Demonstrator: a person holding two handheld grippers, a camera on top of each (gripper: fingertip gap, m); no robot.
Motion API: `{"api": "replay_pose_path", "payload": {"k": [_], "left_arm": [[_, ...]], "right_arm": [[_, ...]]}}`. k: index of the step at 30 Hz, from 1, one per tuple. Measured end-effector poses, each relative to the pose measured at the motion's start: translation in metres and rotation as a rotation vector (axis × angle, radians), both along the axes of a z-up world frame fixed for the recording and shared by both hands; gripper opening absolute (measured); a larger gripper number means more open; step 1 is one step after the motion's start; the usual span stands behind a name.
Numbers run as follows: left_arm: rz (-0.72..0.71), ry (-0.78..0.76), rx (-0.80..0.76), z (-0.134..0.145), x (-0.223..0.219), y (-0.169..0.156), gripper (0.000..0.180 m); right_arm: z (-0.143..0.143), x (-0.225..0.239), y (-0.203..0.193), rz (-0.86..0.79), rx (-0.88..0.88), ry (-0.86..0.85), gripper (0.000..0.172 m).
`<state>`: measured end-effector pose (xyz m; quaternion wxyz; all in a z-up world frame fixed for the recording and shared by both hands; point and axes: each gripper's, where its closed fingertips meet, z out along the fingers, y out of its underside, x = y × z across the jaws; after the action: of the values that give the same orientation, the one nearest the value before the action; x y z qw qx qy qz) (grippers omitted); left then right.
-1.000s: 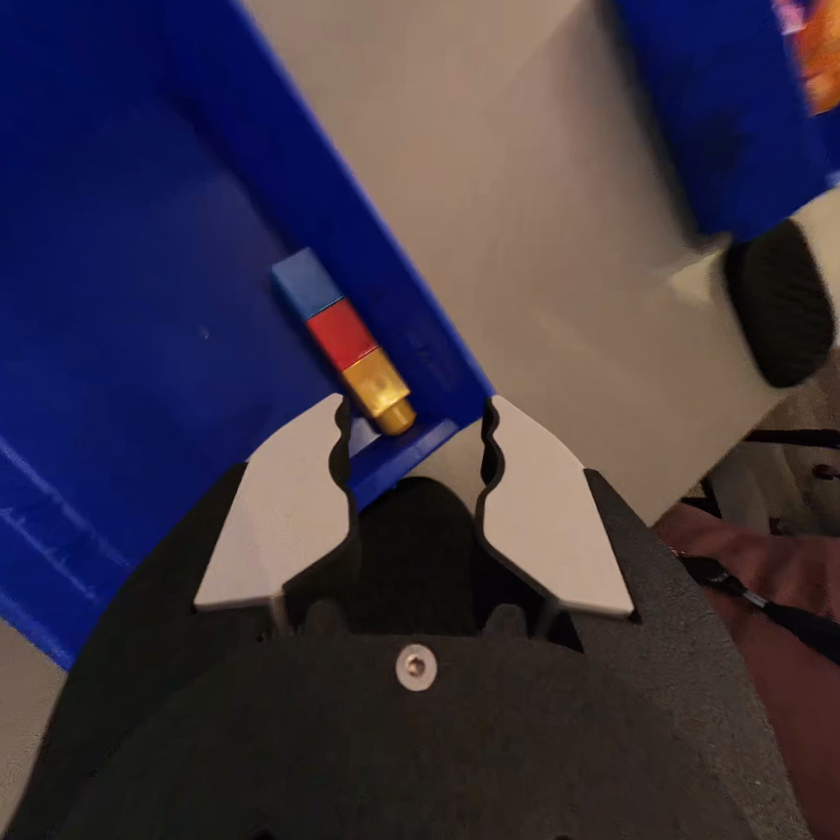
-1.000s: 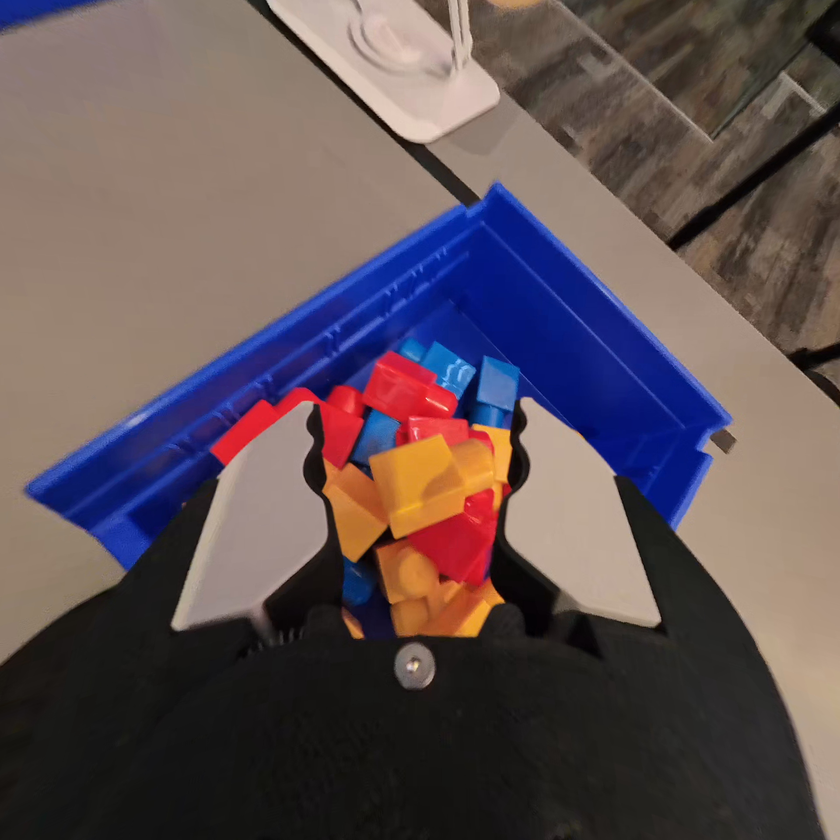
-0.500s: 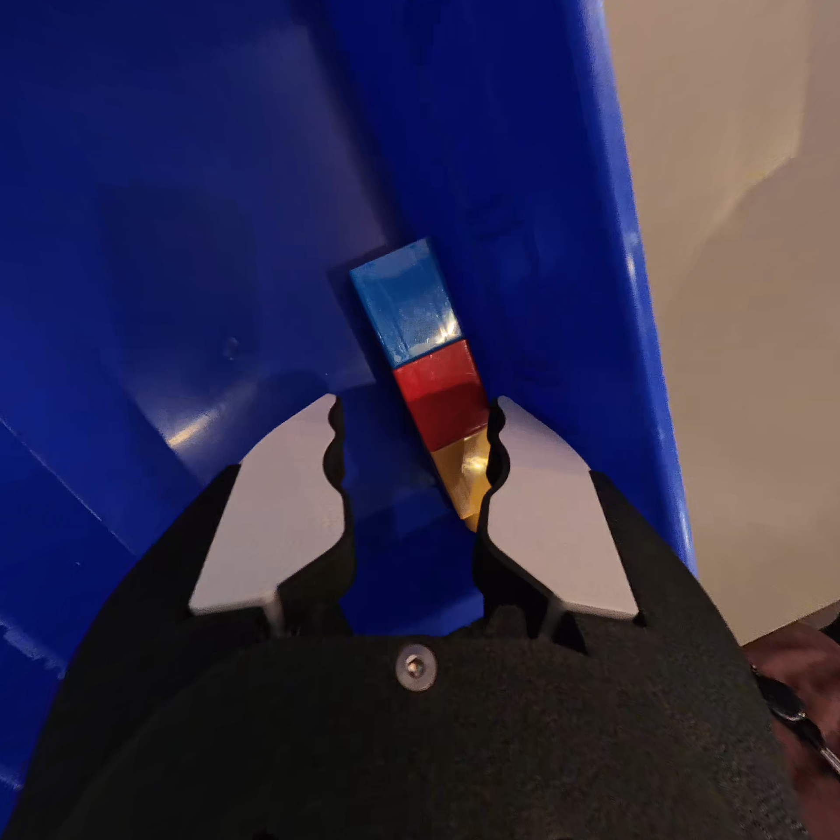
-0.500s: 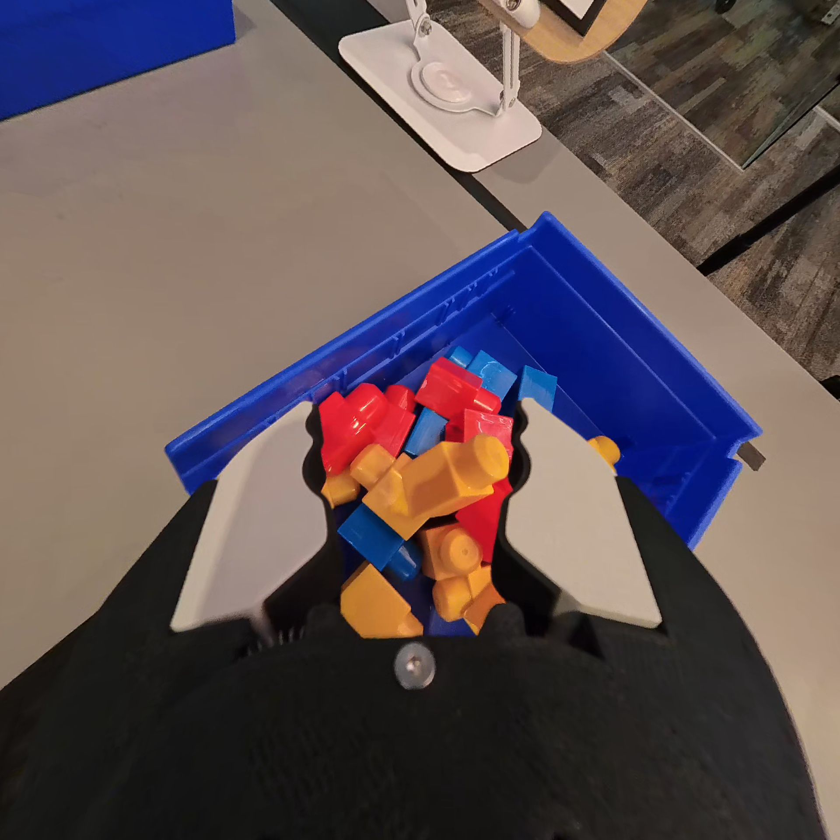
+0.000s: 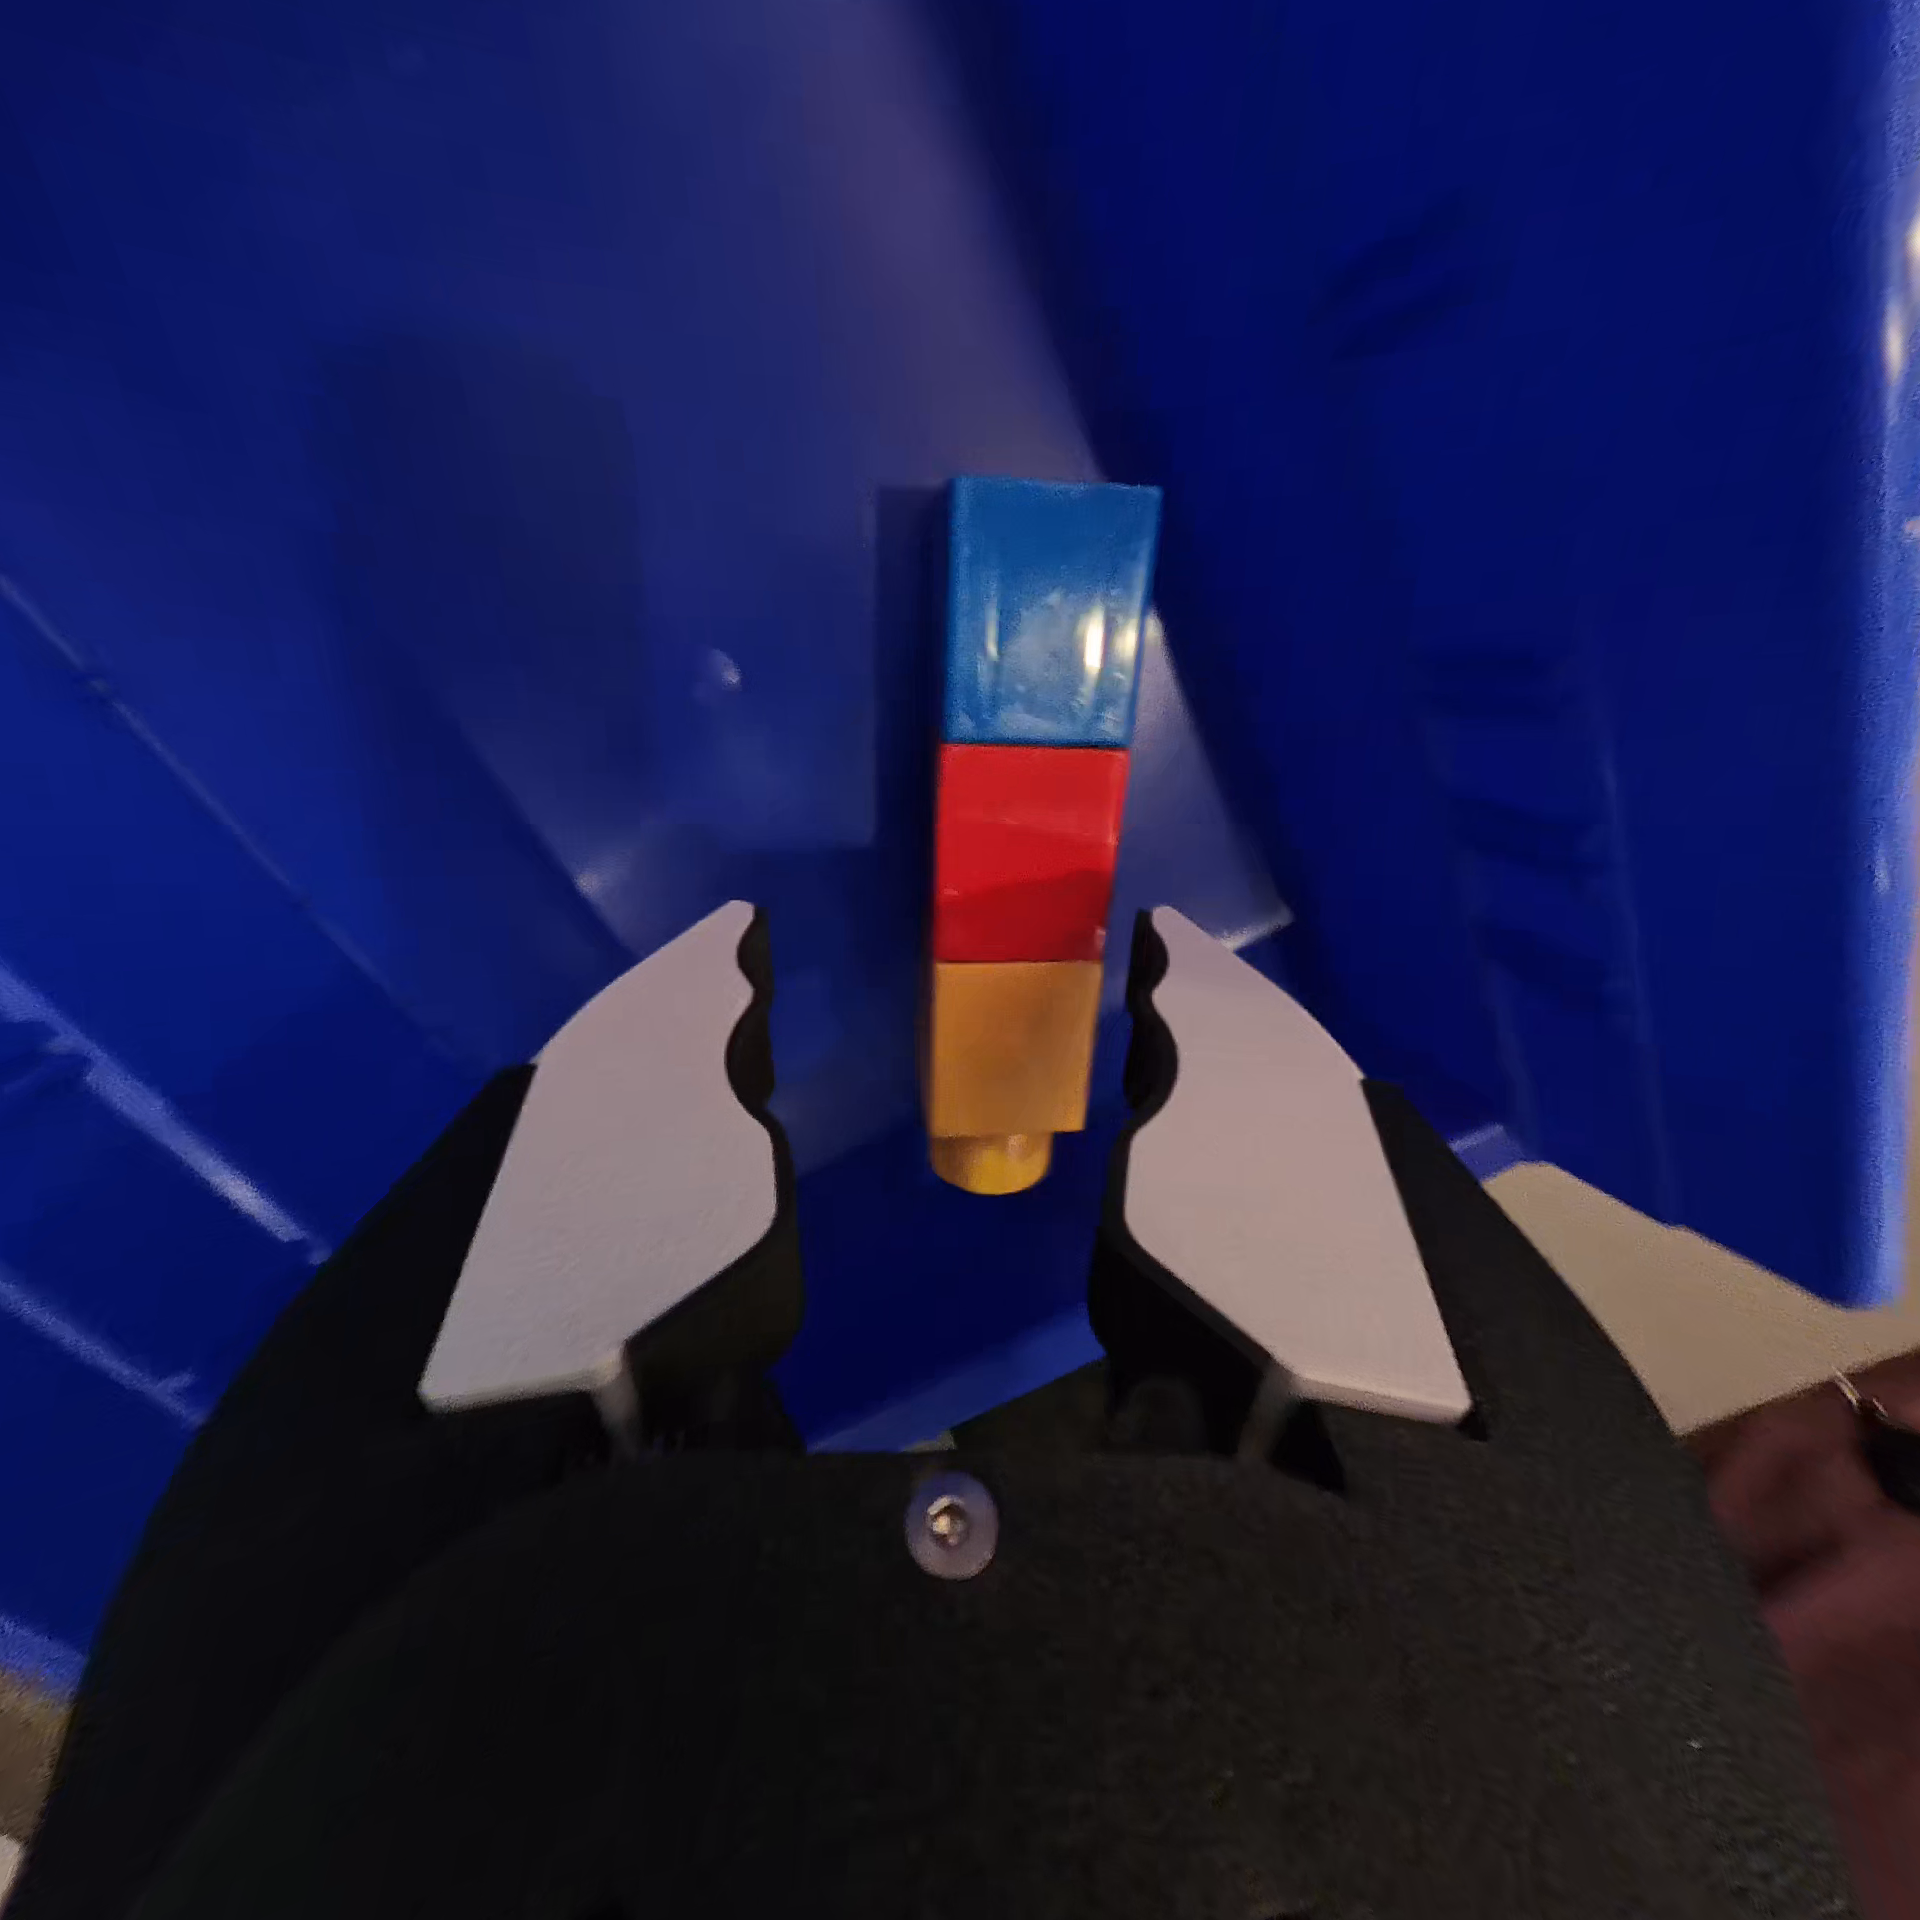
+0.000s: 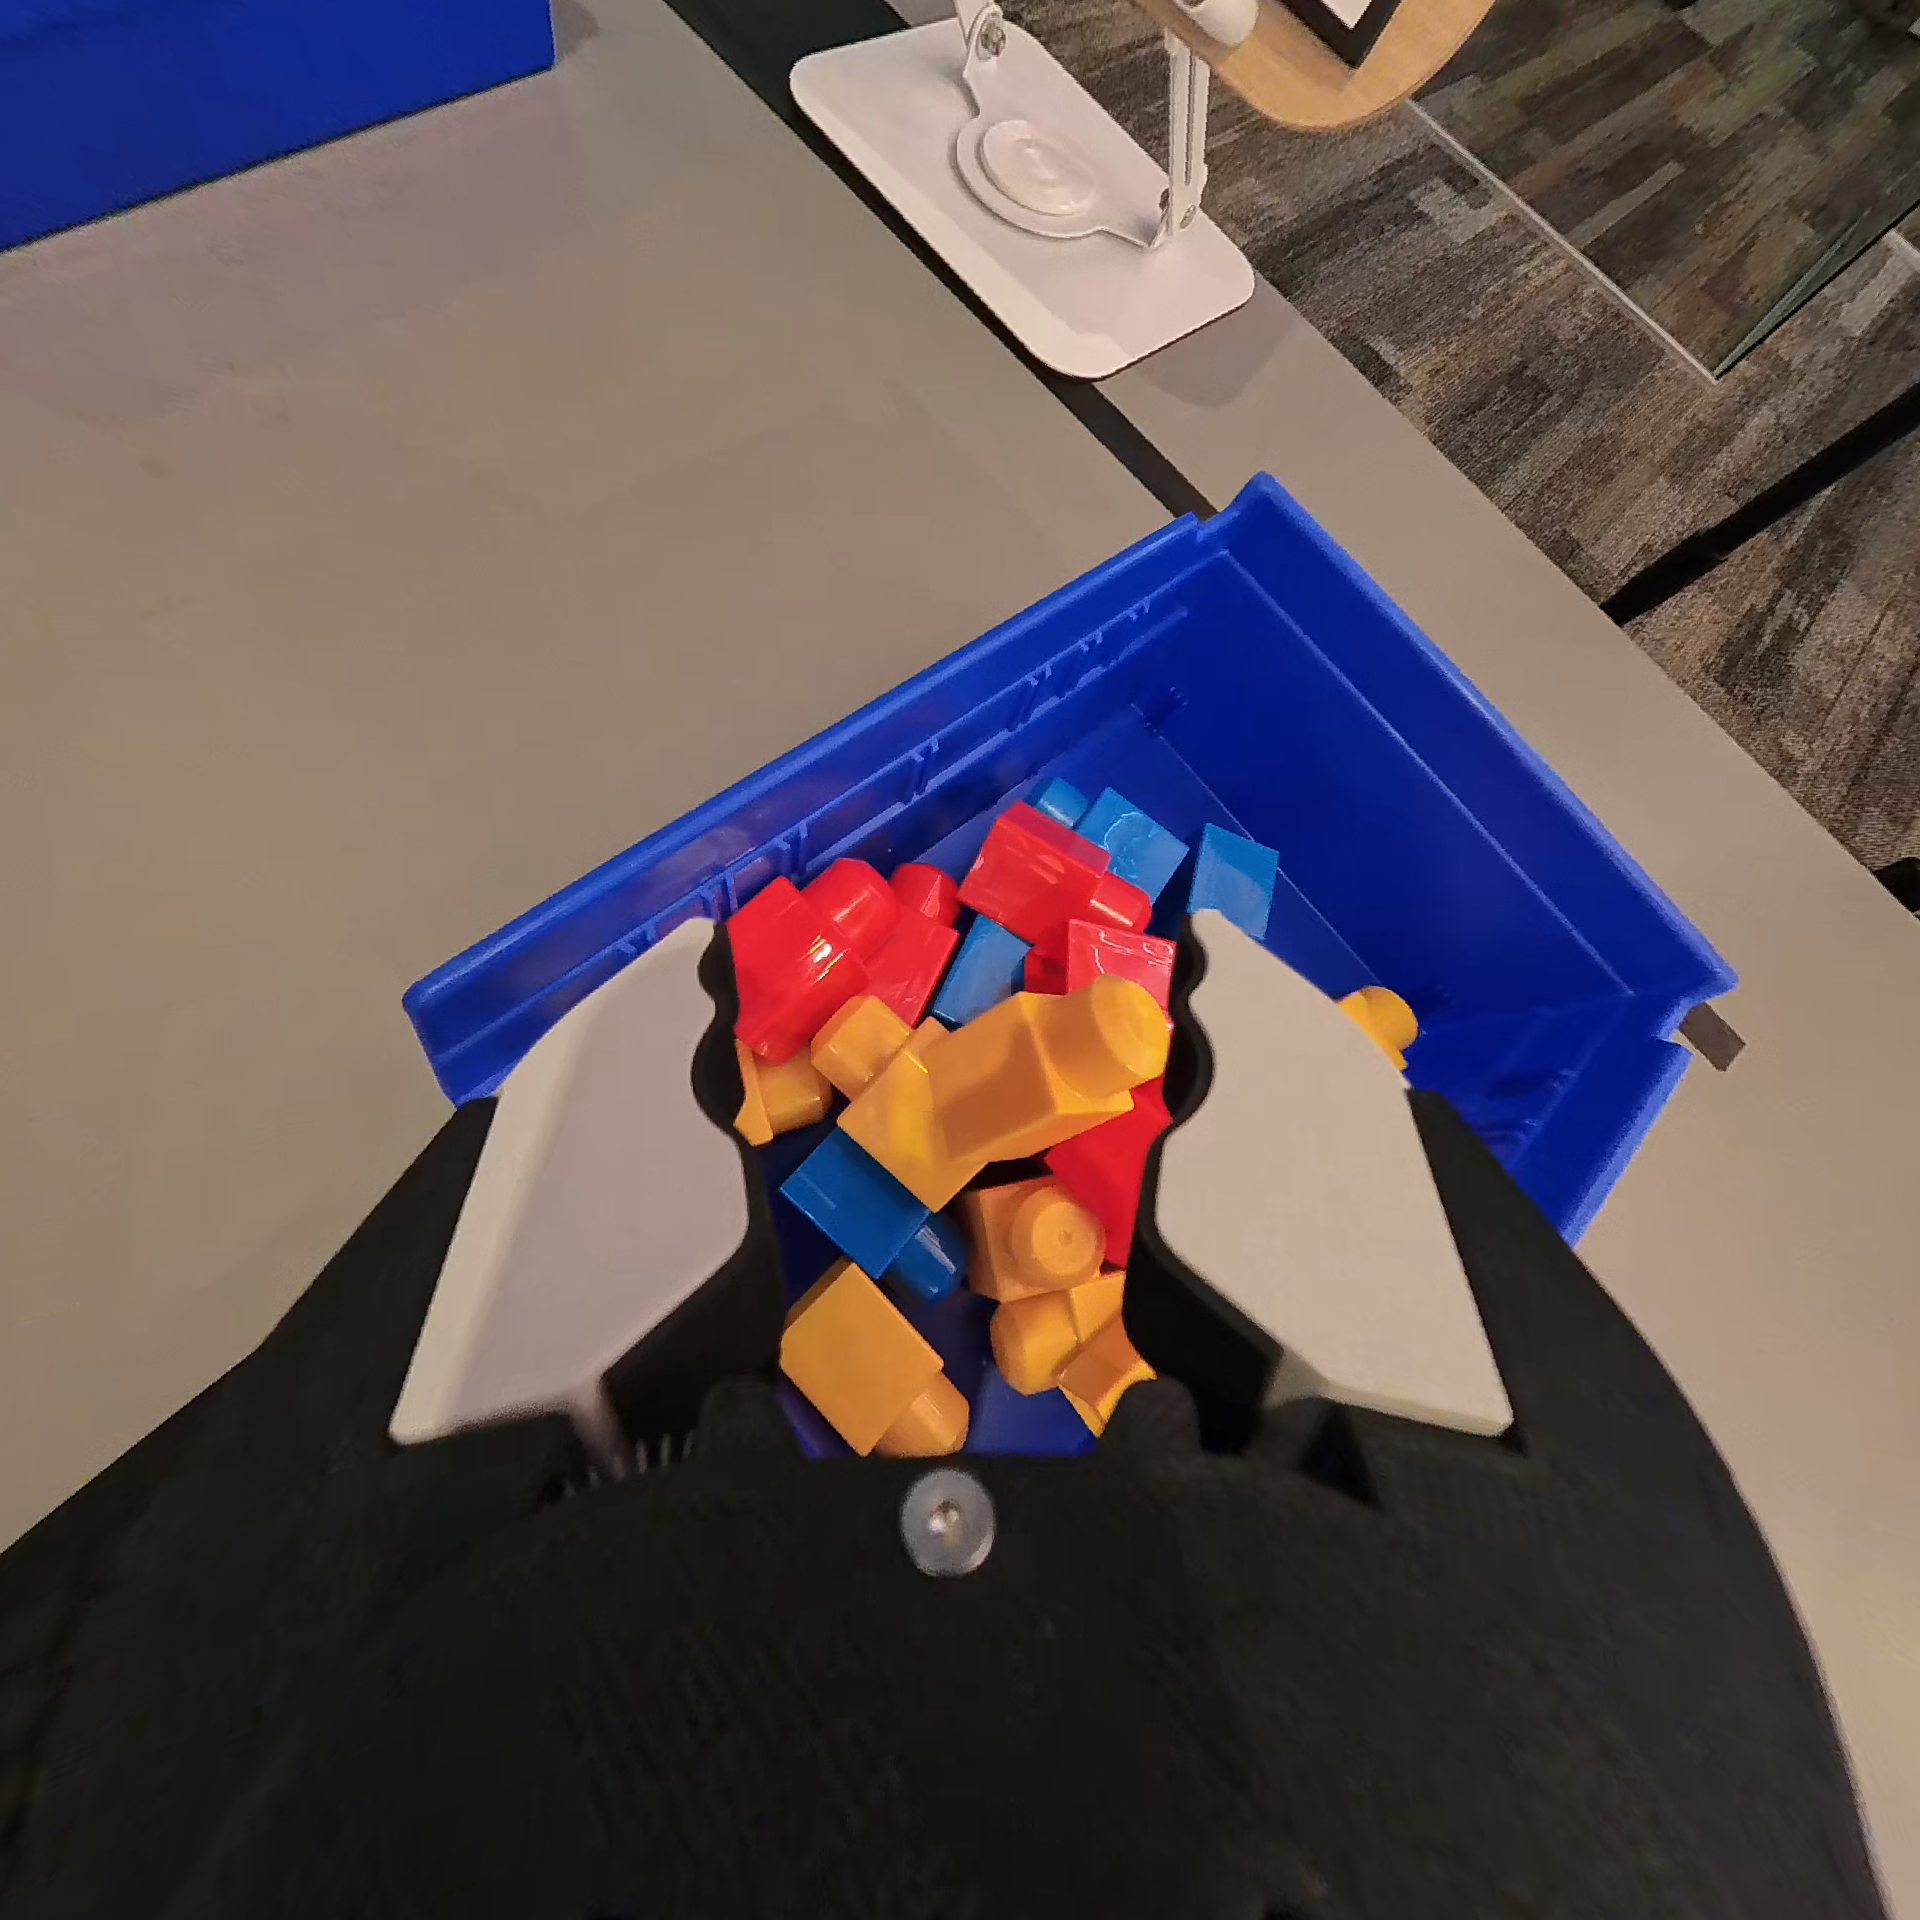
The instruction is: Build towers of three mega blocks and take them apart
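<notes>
L gripper [image 5: 940, 997] sits inside a blue bin [image 5: 416, 520], jaws wide w/ clear gaps both sides of the three-block tower [image 5: 1029, 831], which lies flat on the bin floor running 12 to 6 o'clock: blue block [image 5: 1049, 613] at 12, red [image 5: 1023, 852] mid, yellow [image 5: 1008, 1055] at 6 w/ its stud toward the camera. R gripper [image 6: 951, 1023] hangs over a 2nd blue bin [image 6: 1455, 790] on the grey table [image 6: 416, 468], jaws wide, gripping nothing; loose red, blue & yellow blocks [image 6: 987, 1081] are piled below, white stand [image 6: 1039, 197] at 12 o'clock.
</notes>
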<state>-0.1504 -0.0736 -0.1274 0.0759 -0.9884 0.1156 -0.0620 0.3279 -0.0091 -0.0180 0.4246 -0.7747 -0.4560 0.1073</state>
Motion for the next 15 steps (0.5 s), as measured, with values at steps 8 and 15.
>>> {"api": "replay_pose_path", "payload": {"k": [8, 15], "left_arm": [[-0.152, 0.056, 0.069, -0.017, 0.005, 0.004, 0.07], [-0.204, 0.057, 0.002, -0.021, 0.008, 0.005, 0.036]], "right_arm": [[-0.006, -0.01, -0.001, 0.024, -0.019, -0.026, 0.081], [-0.009, -0.02, -0.005, 0.045, -0.03, -0.053, 0.079]]}}
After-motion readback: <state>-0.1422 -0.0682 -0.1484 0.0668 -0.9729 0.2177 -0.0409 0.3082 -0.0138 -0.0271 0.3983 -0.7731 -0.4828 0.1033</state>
